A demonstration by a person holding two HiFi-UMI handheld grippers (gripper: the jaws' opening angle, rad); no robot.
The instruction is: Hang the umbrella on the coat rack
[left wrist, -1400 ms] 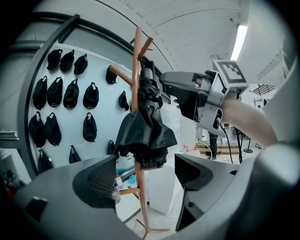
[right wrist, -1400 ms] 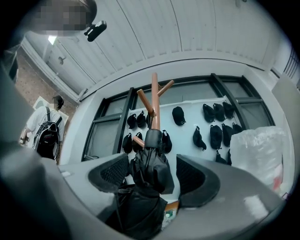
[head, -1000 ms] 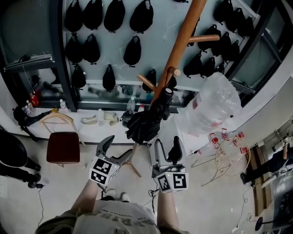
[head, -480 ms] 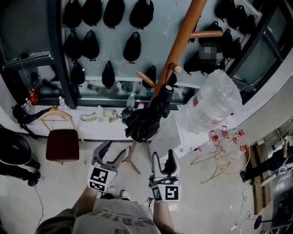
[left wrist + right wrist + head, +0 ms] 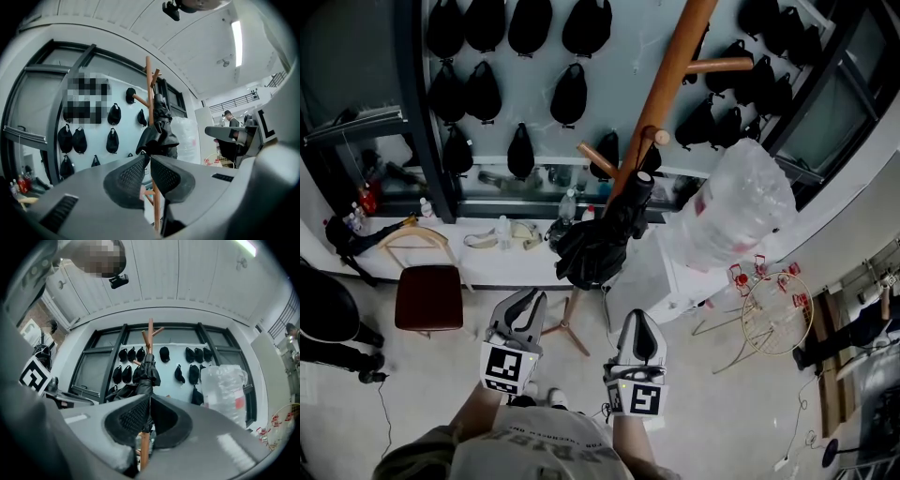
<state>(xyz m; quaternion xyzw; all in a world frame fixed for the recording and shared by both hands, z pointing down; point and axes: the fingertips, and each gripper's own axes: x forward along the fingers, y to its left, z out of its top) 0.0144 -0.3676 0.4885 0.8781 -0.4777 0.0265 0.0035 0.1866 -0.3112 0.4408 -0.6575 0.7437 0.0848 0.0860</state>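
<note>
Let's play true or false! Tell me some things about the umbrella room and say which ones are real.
The black umbrella hangs on the wooden coat rack. True.
The right gripper holds the umbrella. False: its jaws are shut on nothing, apart from the umbrella.
A dark red stool stands on the floor. True.
The big clear plastic bag is left of the coat rack. False: in the head view it is on the rack's right.
</note>
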